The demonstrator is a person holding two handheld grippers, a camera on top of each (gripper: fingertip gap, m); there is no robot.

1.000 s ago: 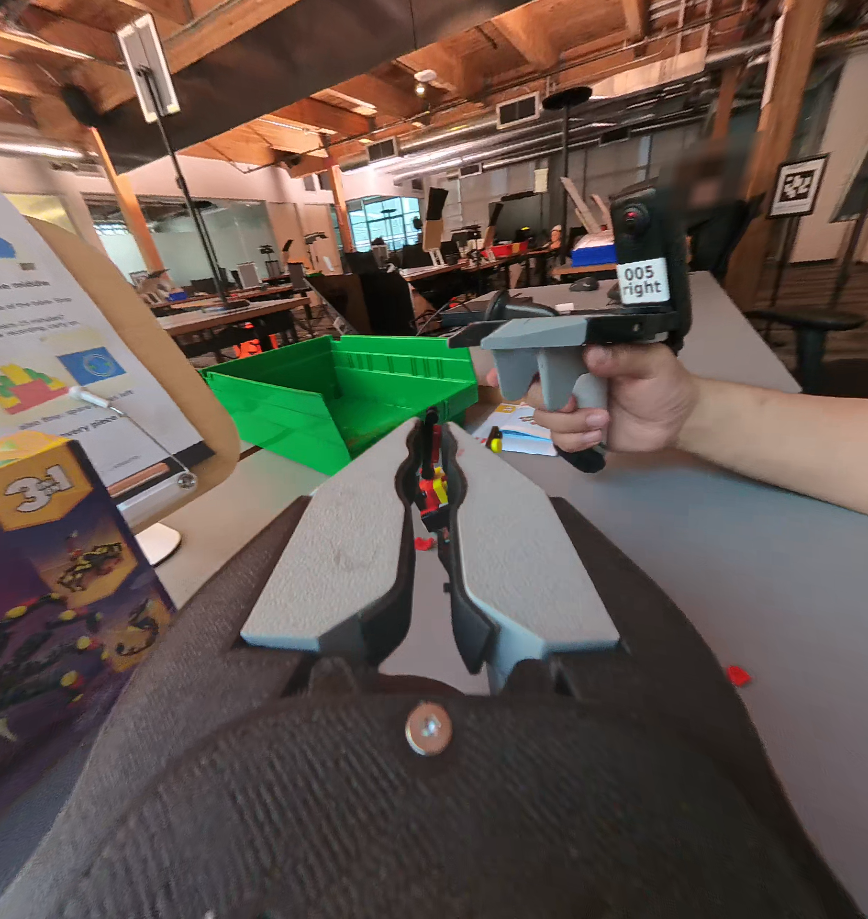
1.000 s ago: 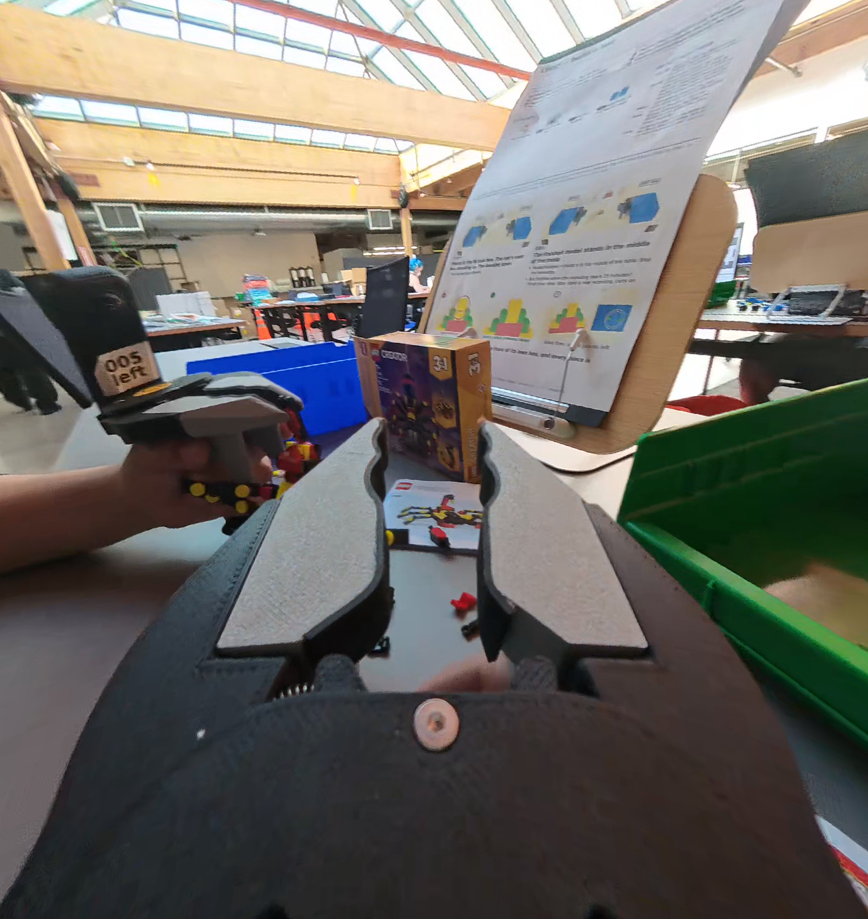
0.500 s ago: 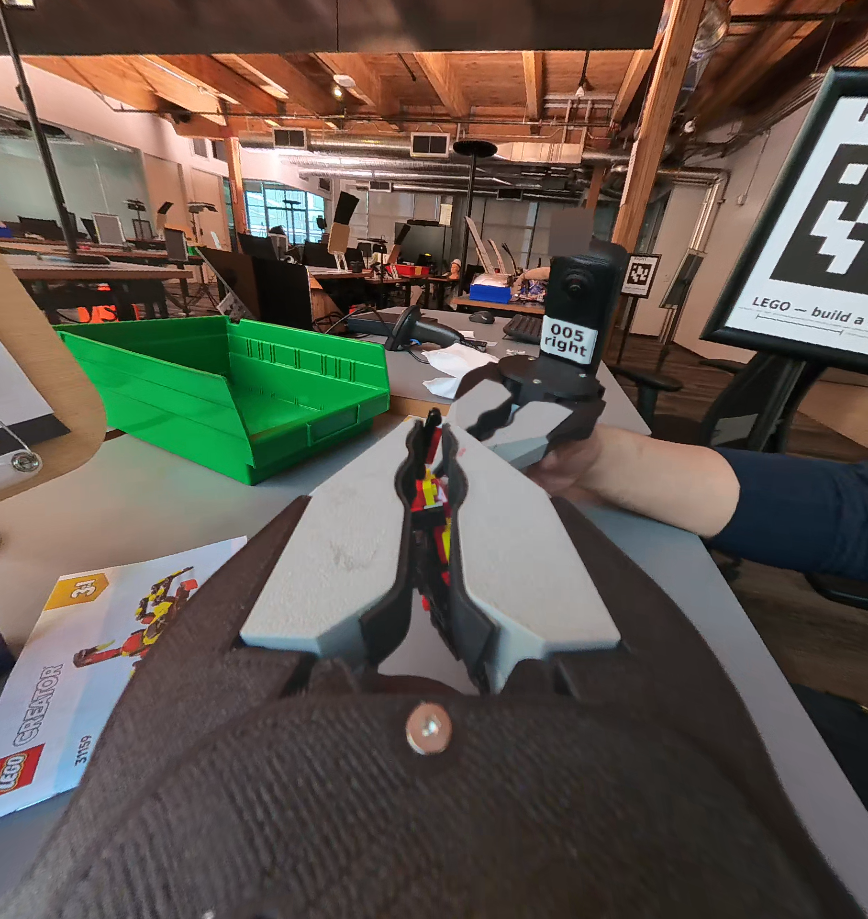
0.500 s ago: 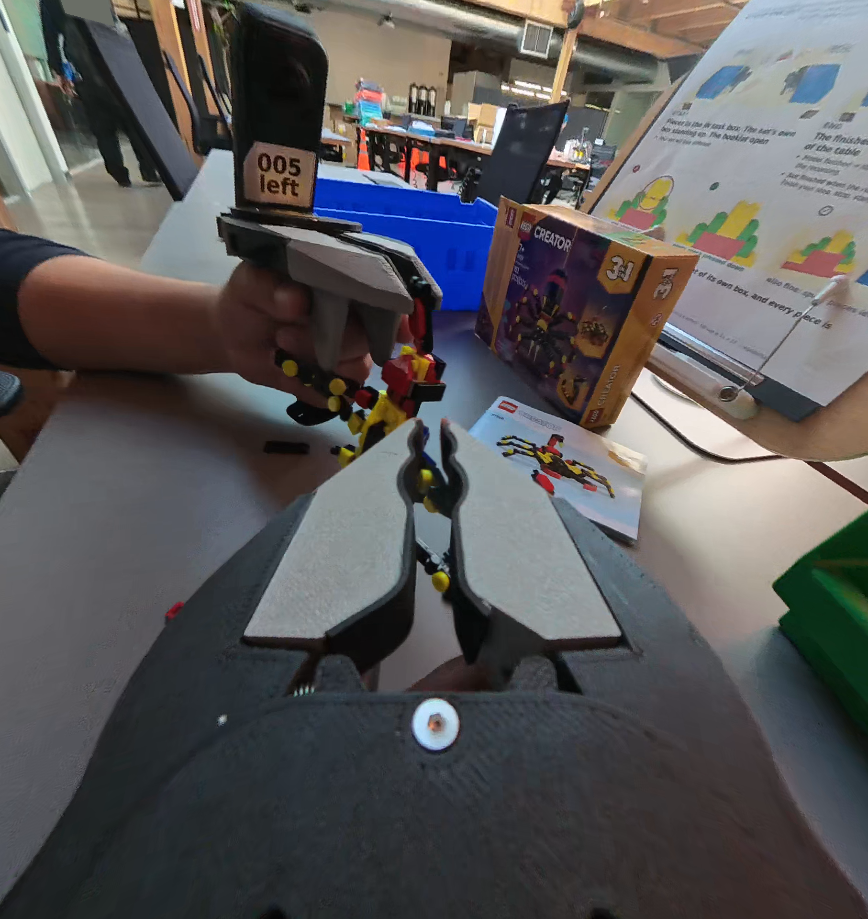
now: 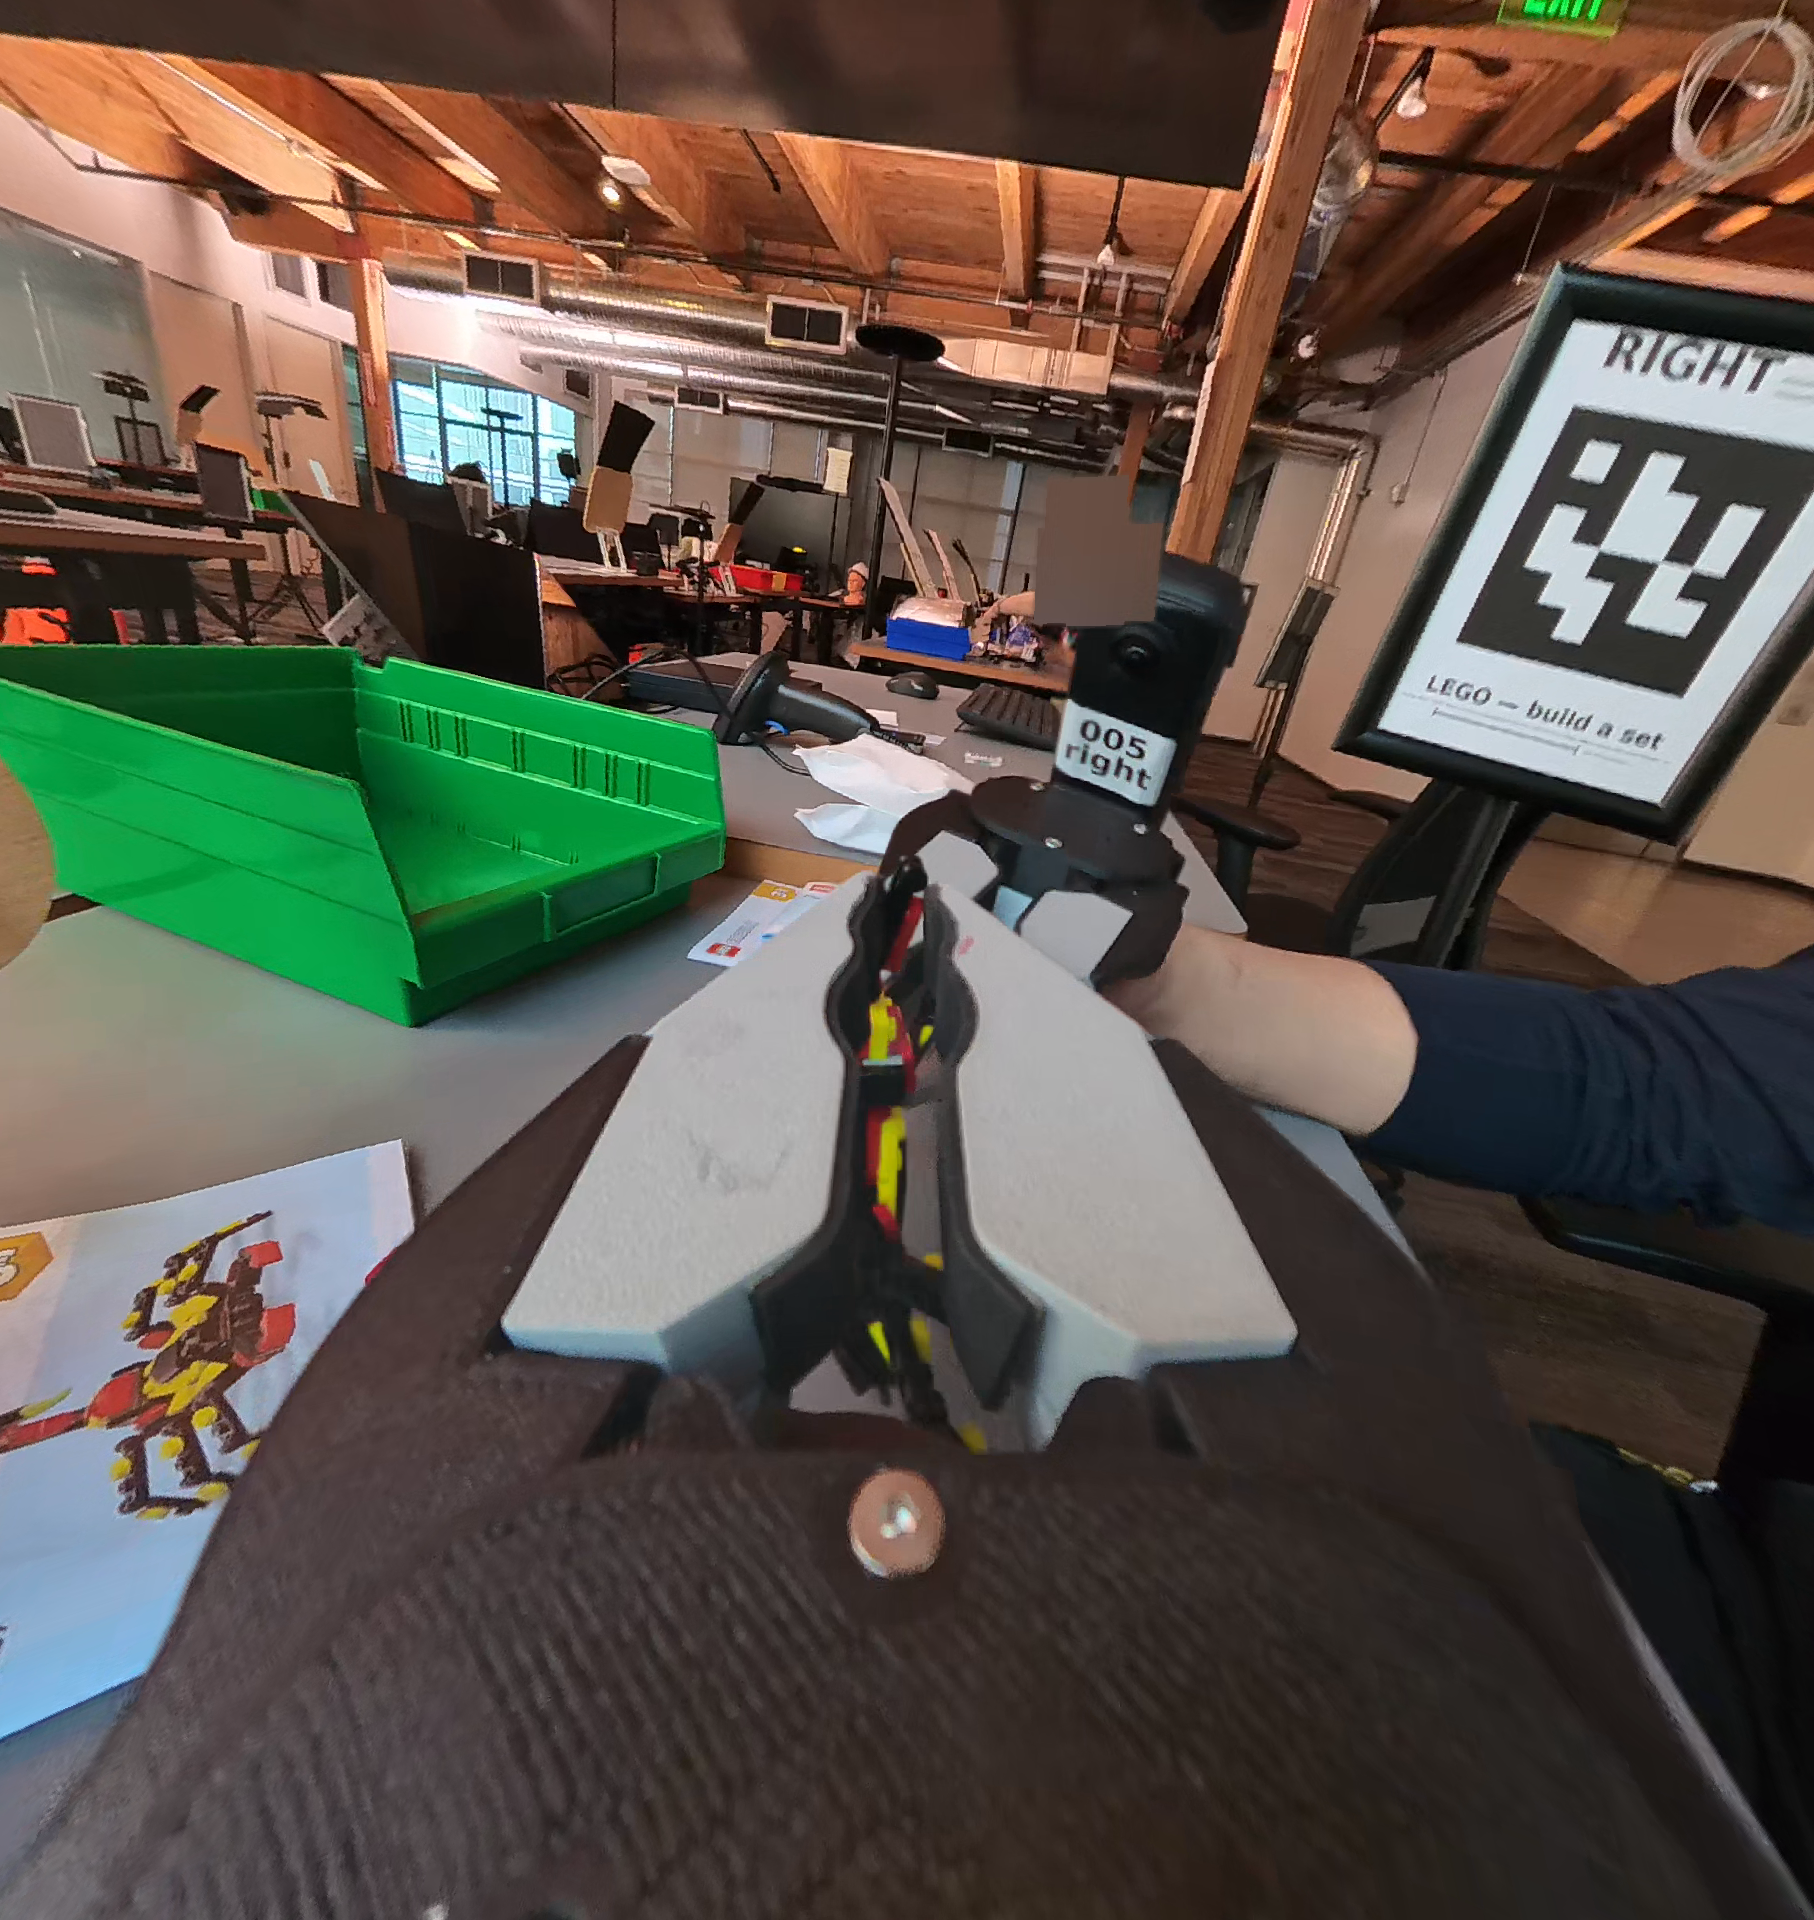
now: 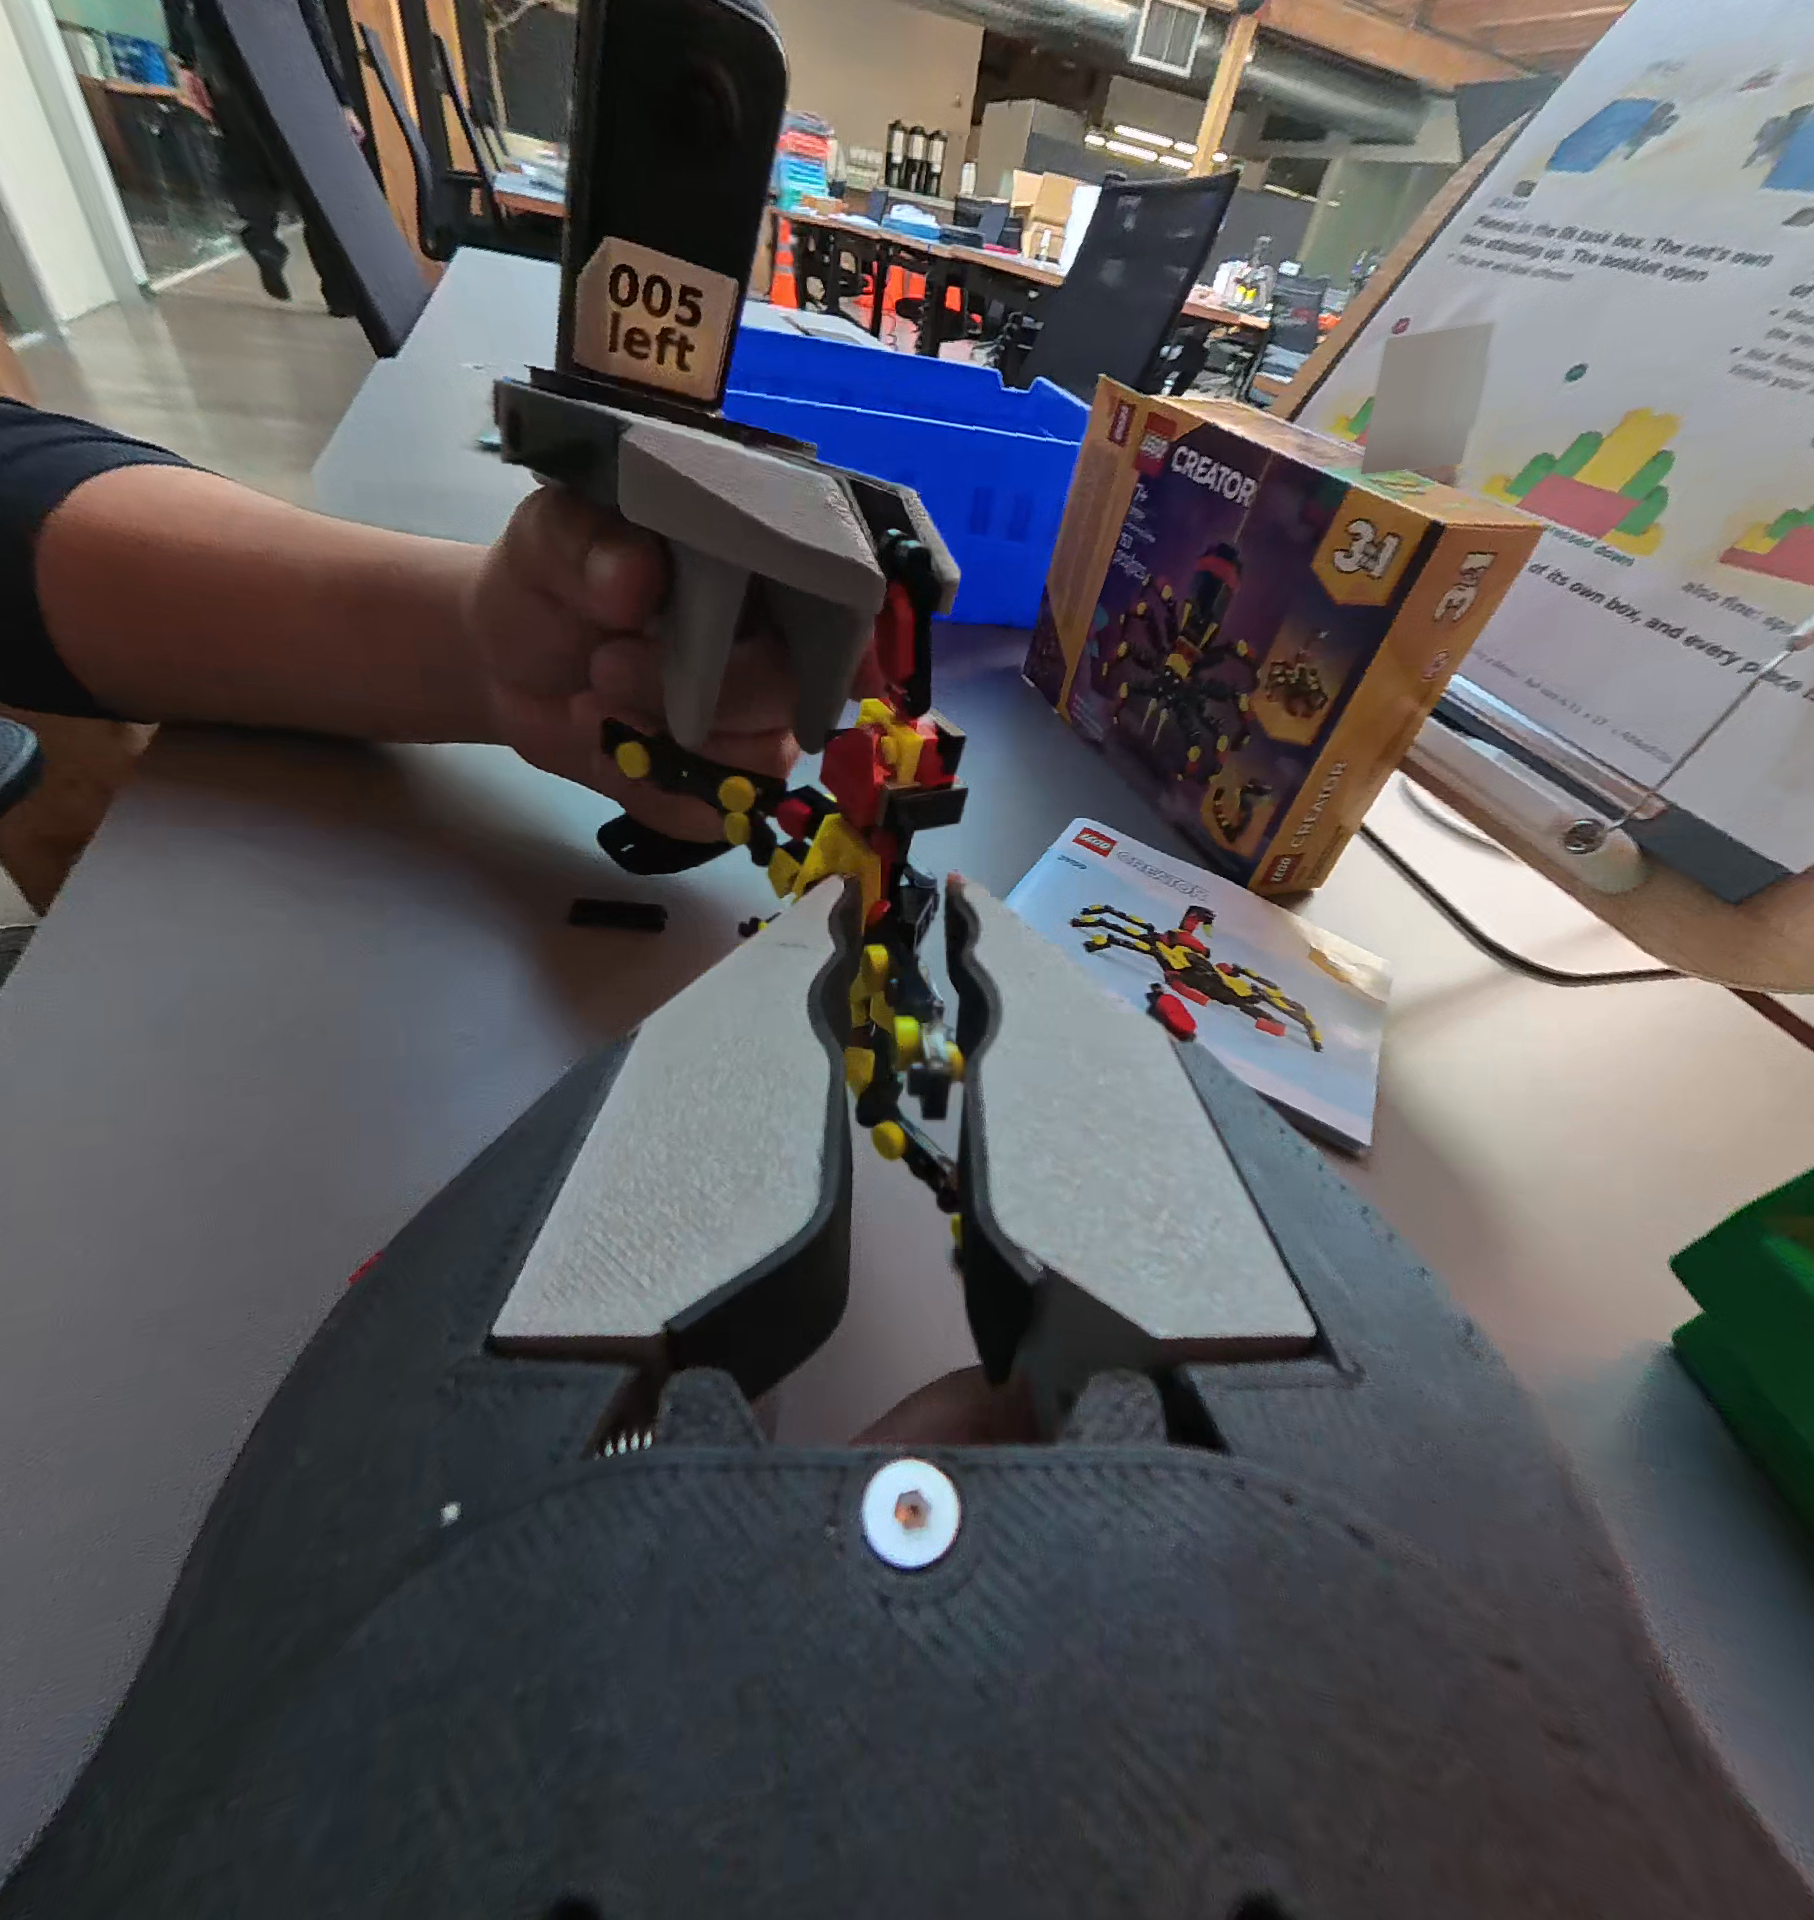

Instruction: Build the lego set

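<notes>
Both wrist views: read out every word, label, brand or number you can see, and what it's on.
I won't read writing out; it stands on:
a white label on the right gripper
a tan label on the left gripper
a framed sign
a toy box
a booklet
a sheet on a wooden stand; its small print is blurred

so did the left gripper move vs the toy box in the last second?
Yes. In the right wrist view, the left gripper has come up and right toward the toy box, the brick model clamped in it.
</notes>
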